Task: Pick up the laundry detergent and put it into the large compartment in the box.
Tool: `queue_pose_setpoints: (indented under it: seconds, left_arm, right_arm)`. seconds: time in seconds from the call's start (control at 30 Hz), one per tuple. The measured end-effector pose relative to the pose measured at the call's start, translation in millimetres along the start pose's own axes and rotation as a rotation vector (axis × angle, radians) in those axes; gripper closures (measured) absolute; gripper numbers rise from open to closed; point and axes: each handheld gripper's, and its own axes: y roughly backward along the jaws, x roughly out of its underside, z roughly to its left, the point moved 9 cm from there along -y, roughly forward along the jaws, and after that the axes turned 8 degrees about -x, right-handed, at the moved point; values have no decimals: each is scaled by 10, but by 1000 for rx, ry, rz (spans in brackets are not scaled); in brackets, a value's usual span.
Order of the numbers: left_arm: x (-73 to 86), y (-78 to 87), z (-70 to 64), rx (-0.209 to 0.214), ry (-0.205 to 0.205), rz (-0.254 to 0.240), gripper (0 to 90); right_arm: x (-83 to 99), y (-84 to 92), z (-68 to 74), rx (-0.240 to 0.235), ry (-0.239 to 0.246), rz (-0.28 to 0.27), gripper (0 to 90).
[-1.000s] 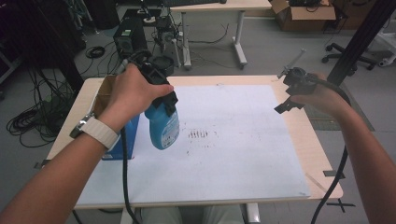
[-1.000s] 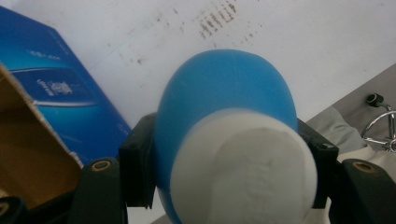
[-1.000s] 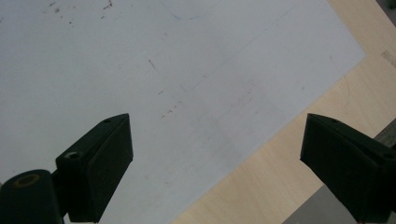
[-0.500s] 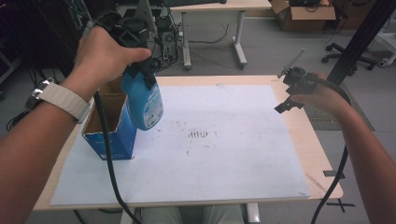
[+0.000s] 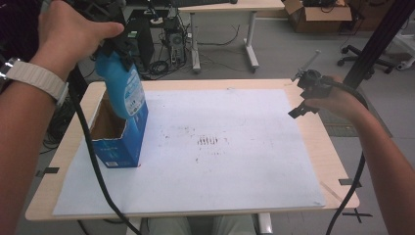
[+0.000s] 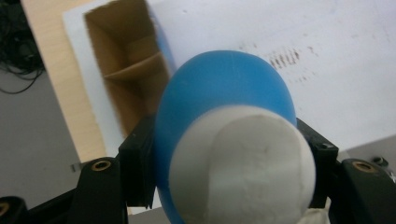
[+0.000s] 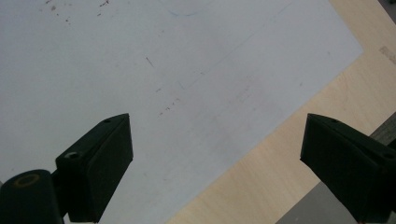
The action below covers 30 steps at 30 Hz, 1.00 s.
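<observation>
High view: left gripper (image 5: pixel 117 46) clamping blue bottle (image 5: pixel 122 90) above divided box (image 5: pixel 117 139); right gripper (image 5: pixel 306 93) agape.

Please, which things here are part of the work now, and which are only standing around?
Part of the work:
- blue bottle, gripped by the left tool, hanging over the box
- open blue cardboard box, with a divider inside
- white mat under the box

Only standing around:
- right tool, open, holding nothing
- other desk
- brown carton on the floor
- cables
</observation>
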Motion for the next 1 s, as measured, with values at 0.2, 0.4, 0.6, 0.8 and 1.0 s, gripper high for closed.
queue_pose_setpoints:
  seconds: [0.2, 0.4, 0.6, 0.8, 1.0]
  left_arm:
    - [-19, -79, 262, -43, 64, -7, 374]
    - [-13, -276, 479, -94, 138, -16, 374]
    - [1, -427, 542, -94, 159, -9, 374]
    - [25, -623, 589, -89, 170, -7, 374]
    - [60, -840, 620, -104, 170, -6, 374]
  right_arm:
    - [-9, -28, -3, -3, 1, 8, 92]
    - [5, -37, -20, -2, -4, 11, 92]
    - [13, -39, -22, -2, -10, 13, 92]
    - [15, -65, -21, -4, -14, 18, 92]
    - [29, -87, -20, -6, -19, 23, 92]
